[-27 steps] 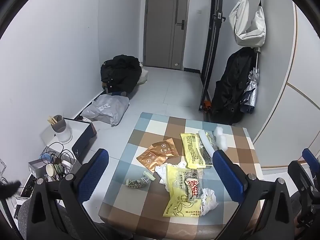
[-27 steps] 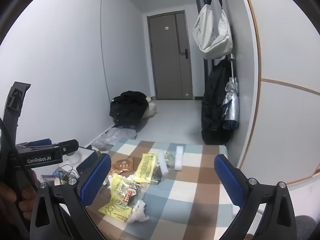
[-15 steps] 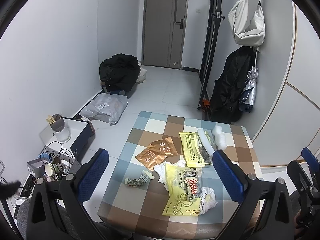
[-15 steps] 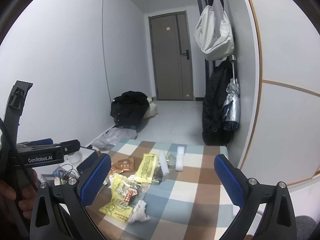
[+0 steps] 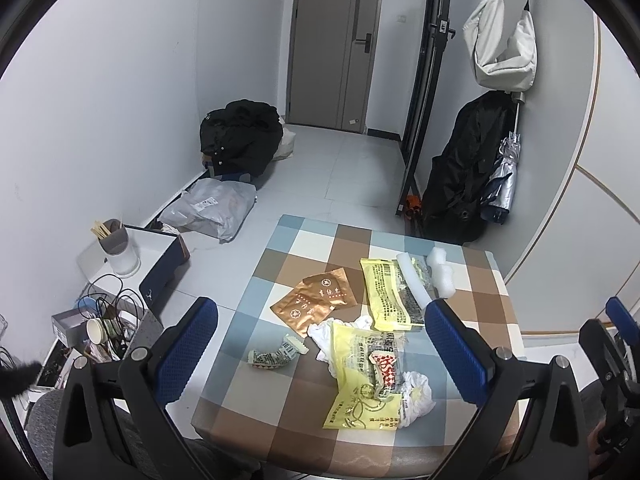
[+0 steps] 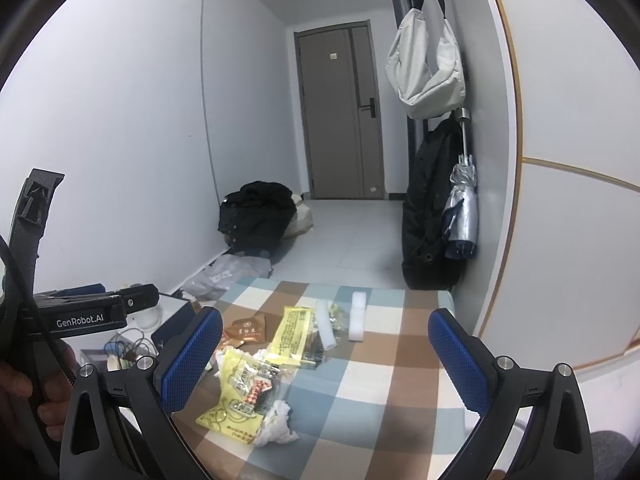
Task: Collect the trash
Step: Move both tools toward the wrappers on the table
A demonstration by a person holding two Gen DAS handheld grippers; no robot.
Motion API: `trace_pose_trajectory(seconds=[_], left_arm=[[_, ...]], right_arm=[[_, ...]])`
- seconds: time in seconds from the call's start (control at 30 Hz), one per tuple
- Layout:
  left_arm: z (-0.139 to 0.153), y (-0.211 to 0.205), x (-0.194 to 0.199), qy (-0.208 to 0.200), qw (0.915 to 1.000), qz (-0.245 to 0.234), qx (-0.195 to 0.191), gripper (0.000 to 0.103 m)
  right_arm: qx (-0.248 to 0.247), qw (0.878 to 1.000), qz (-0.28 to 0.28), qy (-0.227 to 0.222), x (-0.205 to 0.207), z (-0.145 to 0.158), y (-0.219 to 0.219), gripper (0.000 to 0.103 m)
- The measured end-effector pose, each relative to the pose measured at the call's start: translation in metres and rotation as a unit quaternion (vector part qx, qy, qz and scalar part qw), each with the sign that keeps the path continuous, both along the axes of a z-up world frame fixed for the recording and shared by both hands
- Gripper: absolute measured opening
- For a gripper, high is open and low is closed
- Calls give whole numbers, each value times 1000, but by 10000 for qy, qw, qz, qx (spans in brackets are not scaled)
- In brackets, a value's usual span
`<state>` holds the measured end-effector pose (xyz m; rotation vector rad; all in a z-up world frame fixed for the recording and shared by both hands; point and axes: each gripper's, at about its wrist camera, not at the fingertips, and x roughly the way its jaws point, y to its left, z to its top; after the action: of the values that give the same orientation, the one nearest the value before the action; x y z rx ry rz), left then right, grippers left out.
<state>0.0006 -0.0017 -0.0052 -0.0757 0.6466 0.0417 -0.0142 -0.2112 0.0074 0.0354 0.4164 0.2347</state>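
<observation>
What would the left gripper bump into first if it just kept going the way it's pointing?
Probably the litter on the checked table. The left gripper, jaws wide open and empty, tilts down toward the brown packets and crumpled white tissue. Depth is hard to judge, so which comes first is uncertain.

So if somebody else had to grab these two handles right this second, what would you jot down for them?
Left gripper: open, empty, hovering over the table's near edge.
Right gripper: open, empty, also above the table.
Trash, all on the checked table: brown packets, long yellow wrapper, crumpled yellow bag on white tissue, small twisted wrapper, white foam pieces.
Done: nothing picked up yet.
Left: collect every piece. No bin is in view.
</observation>
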Motion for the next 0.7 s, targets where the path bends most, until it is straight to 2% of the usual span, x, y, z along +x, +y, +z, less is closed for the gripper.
trace_pose_trajectory(seconds=[0.23,0.37,0.47,0.6,0.7], left_arm=[[-2,0,5,72,9999,-84,-12,102],[-9,1,12,325,9991,-169,218,101],[-18,6,21,593,9979,-248,32,96],[-30,14,31,1034,9936,-398,-230,96],[-42,21,40,1277,9904,-458,-277,96]], right_arm=[[32,10000,-24,54,3,3,1,103],[43,9998,17,184,10,3,3,103],[81,9995,210,217,15,4,7,103],[-49,9985,439,328,29,-1,16,103],[-27,9968,554,572,46,-12,19,103]])
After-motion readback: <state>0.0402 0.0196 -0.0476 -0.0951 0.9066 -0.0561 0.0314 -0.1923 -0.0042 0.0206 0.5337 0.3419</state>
